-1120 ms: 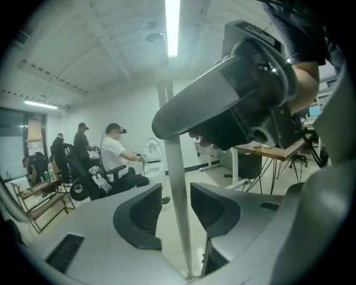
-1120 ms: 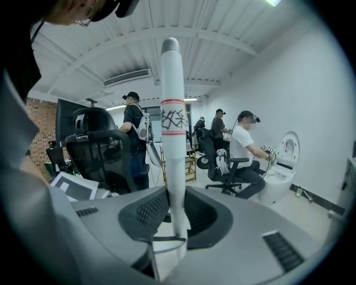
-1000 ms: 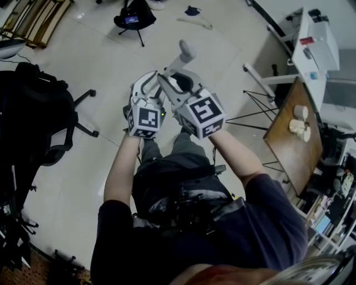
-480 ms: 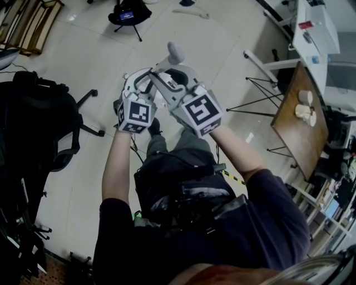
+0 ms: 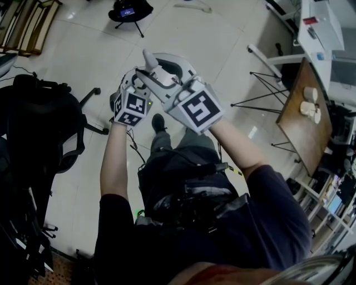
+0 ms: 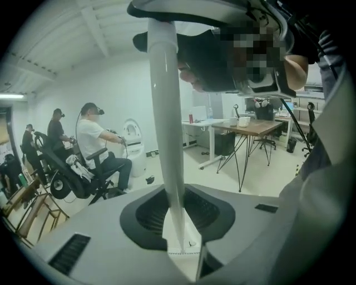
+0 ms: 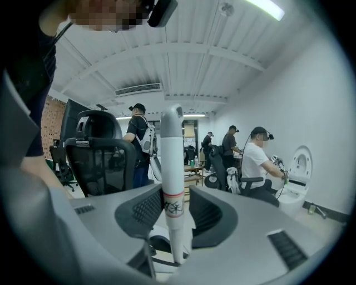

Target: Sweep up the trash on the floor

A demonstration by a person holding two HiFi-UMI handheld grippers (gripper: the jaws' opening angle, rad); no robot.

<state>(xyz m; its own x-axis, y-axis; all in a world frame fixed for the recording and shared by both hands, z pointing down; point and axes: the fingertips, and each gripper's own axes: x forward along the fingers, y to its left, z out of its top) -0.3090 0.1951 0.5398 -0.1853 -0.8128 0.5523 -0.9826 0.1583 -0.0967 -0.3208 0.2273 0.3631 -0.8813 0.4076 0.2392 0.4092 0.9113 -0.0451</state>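
A long white handle (image 5: 148, 59) stands between both grippers in front of the person. My left gripper (image 5: 132, 79) sits just left of it. In the left gripper view the handle (image 6: 166, 111) runs down between the jaws of the left gripper (image 6: 179, 225), which have just closed and press on it. My right gripper (image 5: 162, 69) reaches in from the right. Its jaws have just been opening, and in the right gripper view the handle (image 7: 172, 161), marked with a red-edged label, stands loose between the jaws of the right gripper (image 7: 173, 225). The handle's lower end is hidden.
A black office chair (image 5: 47, 119) stands at the left and a wooden table (image 5: 300, 111) on thin black legs at the right. A black tripod stand (image 5: 127, 12) and a small pale scrap (image 5: 192, 6) lie on the tiled floor ahead. Seated people (image 6: 92, 145) are across the room.
The handle's top end has swung from right of centre over to the left. Both grippers have shifted left with it, and the left one now sits lower against the handle.
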